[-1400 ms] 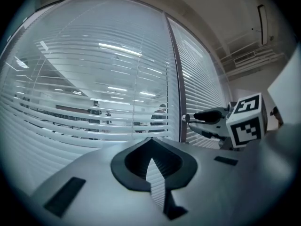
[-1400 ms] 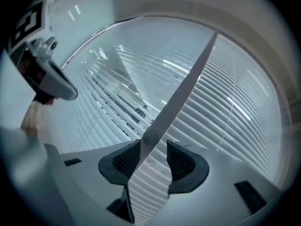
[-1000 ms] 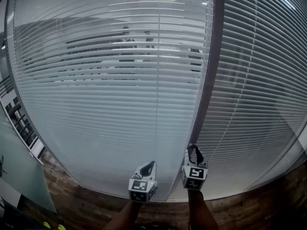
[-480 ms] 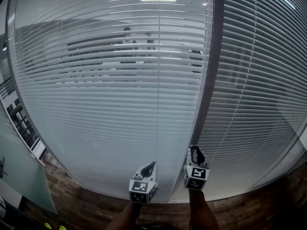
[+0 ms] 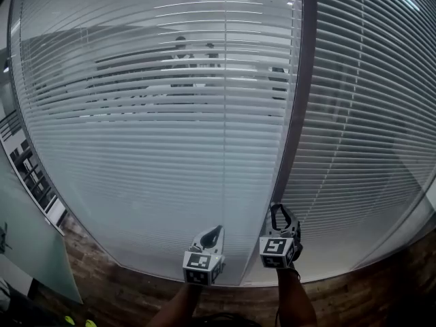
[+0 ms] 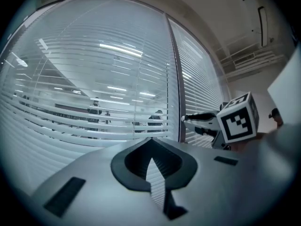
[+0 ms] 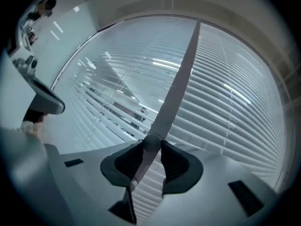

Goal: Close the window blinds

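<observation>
Your two forearms come up from the bottom of the head view, side by side. The left forearm (image 5: 176, 310) leans slightly inward and the right forearm (image 5: 297, 302) runs nearly straight up. Both tools point at the foot of the window.

Your left tool (image 5: 213, 236) hovers just in front of the lower slats of the left blind (image 5: 157, 135). In the left gripper view, your left tool (image 6: 150, 142) is clenched tip to tip with nothing in it; only slats show through the slit lower down.

Your right tool (image 5: 281, 215) sits a little higher, right at the base of the dark window post (image 5: 300, 101) that divides the left blind from the right blind (image 5: 371, 114). In the right gripper view, your right tool (image 7: 151, 142) is clenched on the tilt wand (image 7: 136, 171). The wand's round knob is pinched between the tips, and its thin rod runs down slantwise between the pads.

In the upper band of the left blind the slats are tilted open enough that figures of people (image 5: 180, 53) show behind the glass. Lower down that blind reads as solid white. The right blind shows dark gaps between its slats.

Below the window runs a strip of wood-plank floor (image 5: 116, 293). The left gripper view shows a pale ceiling (image 6: 211, 13) overhead.
</observation>
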`<state>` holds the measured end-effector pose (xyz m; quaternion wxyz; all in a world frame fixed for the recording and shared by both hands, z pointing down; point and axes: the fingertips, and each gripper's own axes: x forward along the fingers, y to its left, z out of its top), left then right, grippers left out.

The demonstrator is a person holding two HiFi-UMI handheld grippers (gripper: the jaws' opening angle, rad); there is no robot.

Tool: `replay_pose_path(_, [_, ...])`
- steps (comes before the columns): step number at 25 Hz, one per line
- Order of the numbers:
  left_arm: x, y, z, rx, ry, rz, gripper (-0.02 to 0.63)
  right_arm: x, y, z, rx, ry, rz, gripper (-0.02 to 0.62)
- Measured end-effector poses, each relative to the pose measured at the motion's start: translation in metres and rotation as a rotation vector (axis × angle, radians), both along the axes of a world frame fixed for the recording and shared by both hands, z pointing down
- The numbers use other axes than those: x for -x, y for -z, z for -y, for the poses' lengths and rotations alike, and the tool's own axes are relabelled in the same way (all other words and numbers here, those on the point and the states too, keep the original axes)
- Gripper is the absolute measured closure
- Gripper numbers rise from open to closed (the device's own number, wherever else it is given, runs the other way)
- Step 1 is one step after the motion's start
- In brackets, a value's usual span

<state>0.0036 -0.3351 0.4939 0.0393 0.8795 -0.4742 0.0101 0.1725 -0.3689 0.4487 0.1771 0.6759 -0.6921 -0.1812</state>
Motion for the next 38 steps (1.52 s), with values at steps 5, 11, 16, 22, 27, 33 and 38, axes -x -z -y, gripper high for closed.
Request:
replay_pose_path(5, [0.005, 0.002, 0.002, 0.006, 0.001, -0.016, 0.606, 0.002, 0.0, -0.002, 0.014, -0.011, -0.314, 0.471])
replay_pose_path(11, [0.006, 0.004, 0.002, 0.009, 0.002, -0.011, 0.606, 0.005, -0.004, -0.001, 0.029, 0.044, -0.727, 0.471])
replay_pose_path(16, [0.005, 0.008, -0.002, 0.009, -0.004, 0.002, 0.606, 0.005, -0.006, -0.004, 0.028, 0.057, -0.977, 0.471])
replay_pose_path(22, [0.001, 0.004, -0.003, 0.013, -0.012, 0.006, 0.606, 0.008, -0.008, -0.003, 0.023, 0.089, -1.217, 0.471])
replay_pose_path(27, [-0.001, 0.01, 0.0, -0.015, -0.018, 0.016, 0.606, 0.007, -0.008, -0.005, 0.022, 0.092, -1.244, 0.471])
replay_pose_path(33, [0.0, 0.007, -0.001, 0.001, -0.011, 0.012, 0.606, 0.008, -0.007, -0.005, 0.019, 0.126, -1.187, 0.471])
replay_pose_path(38, [0.005, 0.01, 0.001, 0.003, 0.008, -0.005, 0.606, 0.011, -0.004, -0.011, 0.054, 0.133, -0.779, 0.469])
